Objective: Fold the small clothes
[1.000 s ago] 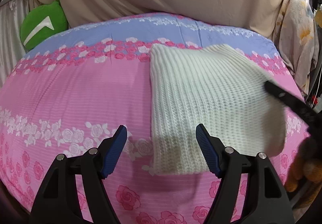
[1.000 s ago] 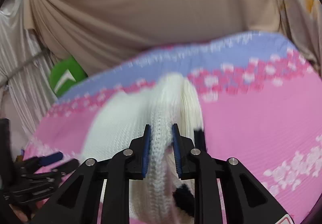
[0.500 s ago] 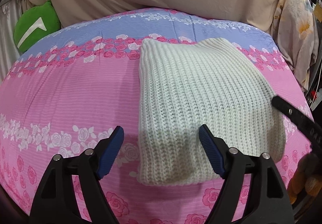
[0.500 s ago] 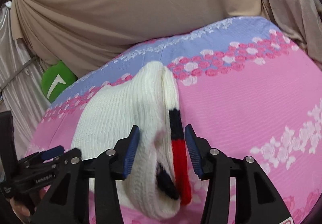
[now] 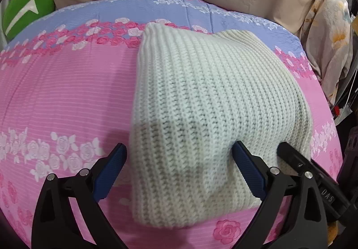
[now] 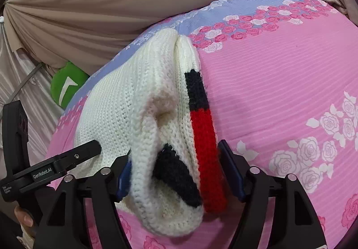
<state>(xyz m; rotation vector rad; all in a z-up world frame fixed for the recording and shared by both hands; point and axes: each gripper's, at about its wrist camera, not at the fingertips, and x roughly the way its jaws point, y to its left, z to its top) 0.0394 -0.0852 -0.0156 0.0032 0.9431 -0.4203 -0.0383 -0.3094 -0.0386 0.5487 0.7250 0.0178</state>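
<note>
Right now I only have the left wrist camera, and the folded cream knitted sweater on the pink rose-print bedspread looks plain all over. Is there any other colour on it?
Observer: Yes. In the right wrist view the cream knitted sweater has a navy and red stripe along its right-hand edge.
Operator: What is the right gripper doing?
Observer: The right gripper straddles that striped near edge. Its jaws are opening, with the thick fold between them.
Operator: And my left gripper, seen from there?
Observer: The left gripper shows one black finger reaching over the sweater's left part. Its jaws are opening too, with the sweater's near edge between them.
</note>
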